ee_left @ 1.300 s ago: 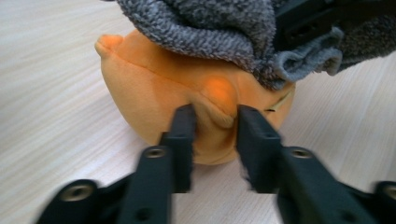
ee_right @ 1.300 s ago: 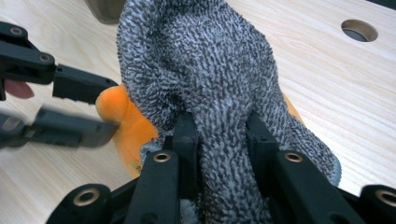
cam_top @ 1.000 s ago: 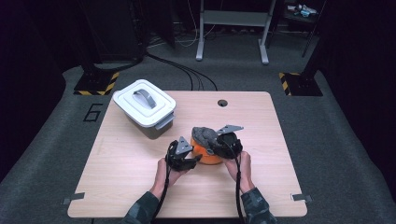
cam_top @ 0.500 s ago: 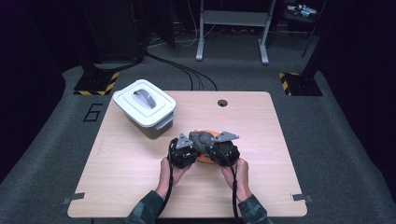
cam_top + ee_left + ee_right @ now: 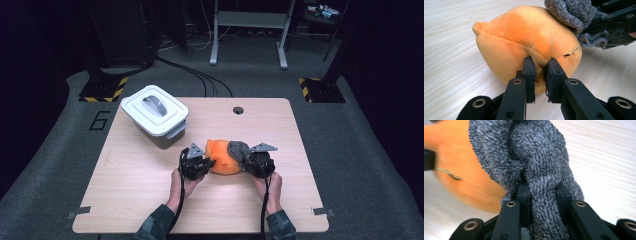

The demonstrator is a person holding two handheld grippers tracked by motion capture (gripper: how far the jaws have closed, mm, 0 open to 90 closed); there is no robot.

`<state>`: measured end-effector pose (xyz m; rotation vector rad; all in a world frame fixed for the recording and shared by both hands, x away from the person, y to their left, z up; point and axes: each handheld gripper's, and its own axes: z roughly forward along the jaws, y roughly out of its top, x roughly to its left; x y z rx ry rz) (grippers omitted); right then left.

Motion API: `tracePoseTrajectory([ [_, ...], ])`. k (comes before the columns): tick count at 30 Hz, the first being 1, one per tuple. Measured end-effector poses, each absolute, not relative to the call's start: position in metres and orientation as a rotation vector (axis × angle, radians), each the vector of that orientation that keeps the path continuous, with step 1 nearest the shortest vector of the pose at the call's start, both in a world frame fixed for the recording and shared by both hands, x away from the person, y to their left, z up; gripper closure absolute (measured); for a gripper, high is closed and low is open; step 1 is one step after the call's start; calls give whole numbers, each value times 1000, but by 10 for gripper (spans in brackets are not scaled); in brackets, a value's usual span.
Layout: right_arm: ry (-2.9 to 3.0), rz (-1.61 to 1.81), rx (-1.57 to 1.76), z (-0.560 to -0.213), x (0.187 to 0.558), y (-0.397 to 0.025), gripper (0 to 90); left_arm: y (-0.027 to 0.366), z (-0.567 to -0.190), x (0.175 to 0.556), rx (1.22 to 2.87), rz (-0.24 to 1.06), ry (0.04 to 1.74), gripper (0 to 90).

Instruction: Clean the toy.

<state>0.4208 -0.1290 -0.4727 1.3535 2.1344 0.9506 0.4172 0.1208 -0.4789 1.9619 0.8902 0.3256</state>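
White lidded container with grey handle on top sits on the wooden table, well beyond and to the left of the jaws. Small round hole in the tabletop lies beyond the jaws, near the far edge. Yellow-black striped floor markers flank the table's far corners.

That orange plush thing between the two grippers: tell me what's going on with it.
A person is working the orange plush toy with a gripper in each hand. The left gripper is shut on a pinch of the toy's fabric, holding it on the wooden table. The right gripper is shut on a grey knitted sock, which is draped over the toy's far side. A white lidded container sits apart at the table's back left.
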Motion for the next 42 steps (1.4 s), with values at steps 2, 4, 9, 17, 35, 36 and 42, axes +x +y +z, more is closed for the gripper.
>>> tracePoseTrajectory([
  [2,2140,959,1354,-472,421,-129,713,122,-479,417,1960,333,876,772],
  [4,2144,953,1356,-469,421,-128,712,124,-478,414,1945,345,846,681],
  [9,2142,960,1352,-463,425,-129,710,122,-478,409,2007,453,788,483],
  [17,2141,953,1352,-458,430,-126,709,112,-482,414,2046,495,734,668],
  [35,2185,948,1162,-443,406,-72,712,119,-482,422,1960,377,870,801],
  [36,2181,949,1168,-444,406,-76,713,119,-482,421,1965,378,868,802],
  [42,2126,899,1310,-460,414,-116,713,121,-483,423,1957,366,878,803],
])
